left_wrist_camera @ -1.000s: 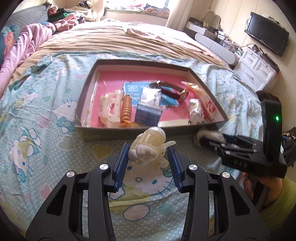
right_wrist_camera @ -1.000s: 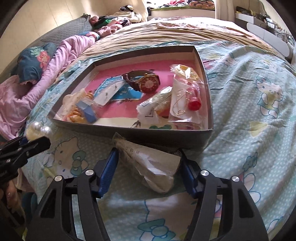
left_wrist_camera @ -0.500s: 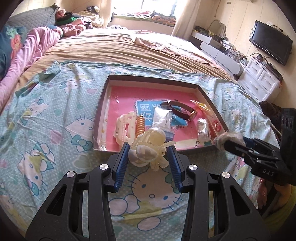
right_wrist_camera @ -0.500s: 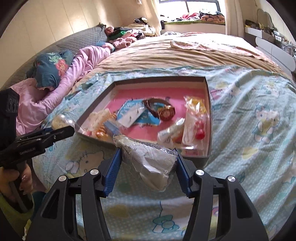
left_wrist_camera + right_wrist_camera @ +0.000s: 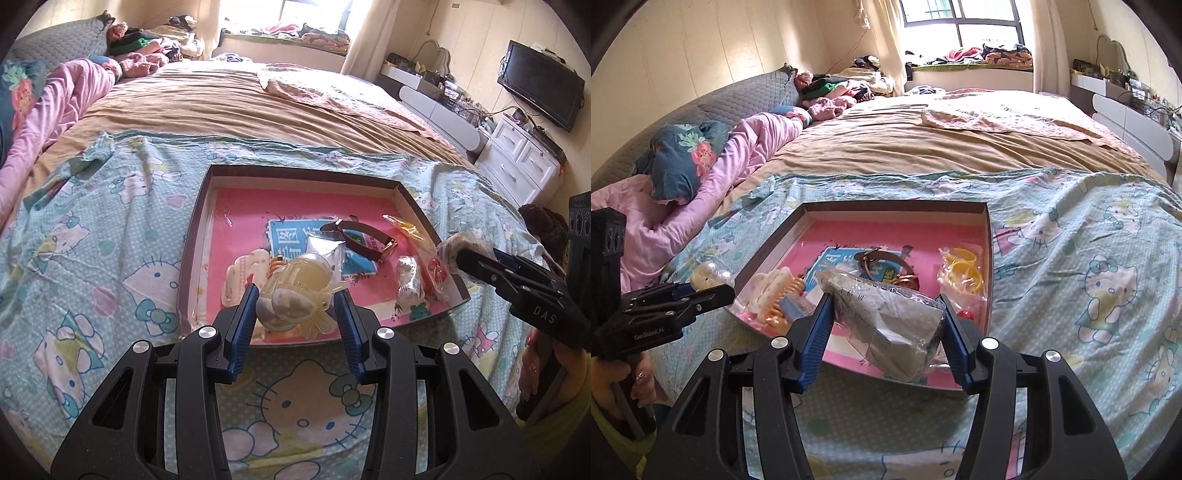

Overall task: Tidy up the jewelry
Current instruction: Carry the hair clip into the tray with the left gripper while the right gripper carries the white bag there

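Left gripper (image 5: 295, 306): I hold it pinched on a translucent cream hair claw clip (image 5: 295, 291), raised above the near wall of the tray.
Right gripper (image 5: 886, 325): I hold it pressed onto a clear plastic bag (image 5: 890, 325) with a grey item inside, raised over the tray's near right part.
Tray (image 5: 195, 236): dark-walled, pink-floored box lying on the Hello Kitty sheet (image 5: 110, 258); it already holds a brown-strapped watch (image 5: 365, 243), a blue card (image 5: 291, 240), a white comb-like clip (image 5: 240, 273) and a bag of yellow bangles (image 5: 962, 273).
Step in hand, as I judge it: carrying both items forward to set them inside the tray.
How I would do it well: bring each load past the near wall before lowering, aim at bare pink floor, such as the far strip beyond the watch, and part the fingers only once the item is low, so the clip does not bounce out and the bag does not slump over the wall.
Risk: the slack bag may drag on the wall; the clip's teeth may catch other packets.
Change from one second earlier: both grippers have risen and advanced; then they sat low, short of the tray, and now they overhang its near edge. The grips are unchanged.
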A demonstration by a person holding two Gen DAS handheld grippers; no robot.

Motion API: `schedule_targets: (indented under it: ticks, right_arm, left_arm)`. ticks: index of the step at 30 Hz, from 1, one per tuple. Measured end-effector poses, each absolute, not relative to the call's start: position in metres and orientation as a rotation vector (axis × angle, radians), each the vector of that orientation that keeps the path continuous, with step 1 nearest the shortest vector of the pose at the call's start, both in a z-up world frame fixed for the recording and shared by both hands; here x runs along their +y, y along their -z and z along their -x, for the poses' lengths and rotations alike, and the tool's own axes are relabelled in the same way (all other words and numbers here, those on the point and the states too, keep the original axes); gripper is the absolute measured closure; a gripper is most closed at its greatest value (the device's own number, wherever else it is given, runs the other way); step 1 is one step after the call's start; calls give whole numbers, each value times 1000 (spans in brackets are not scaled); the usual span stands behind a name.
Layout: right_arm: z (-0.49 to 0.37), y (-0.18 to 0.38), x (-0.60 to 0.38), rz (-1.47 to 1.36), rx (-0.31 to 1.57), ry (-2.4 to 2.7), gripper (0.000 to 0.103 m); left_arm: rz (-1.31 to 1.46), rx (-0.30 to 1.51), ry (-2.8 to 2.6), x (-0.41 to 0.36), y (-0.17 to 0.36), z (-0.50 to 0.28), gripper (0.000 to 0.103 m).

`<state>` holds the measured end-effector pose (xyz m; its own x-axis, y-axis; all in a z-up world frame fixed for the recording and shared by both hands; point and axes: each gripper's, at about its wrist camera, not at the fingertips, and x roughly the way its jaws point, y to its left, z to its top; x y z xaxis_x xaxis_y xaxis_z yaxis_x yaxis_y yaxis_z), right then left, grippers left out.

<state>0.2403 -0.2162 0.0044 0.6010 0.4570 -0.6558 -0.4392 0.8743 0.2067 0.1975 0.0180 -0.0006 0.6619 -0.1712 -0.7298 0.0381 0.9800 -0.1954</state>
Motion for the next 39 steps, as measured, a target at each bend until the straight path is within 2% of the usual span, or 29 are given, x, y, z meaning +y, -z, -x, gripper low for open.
schedule_targets:
  ticks: [18,34,39]
  right_arm:
    - [-256,8,-233,-34,778,-468,49]
    - [-260,35,-210,21,851,-503,49]
    - [-259,36,-205,29,859,-509,49]
  left_arm:
    - [111,850,128,0,6,-229,69]
    - [110,908,89,6,29,-243,69]
    - [110,903,89,7,28,-243,61]
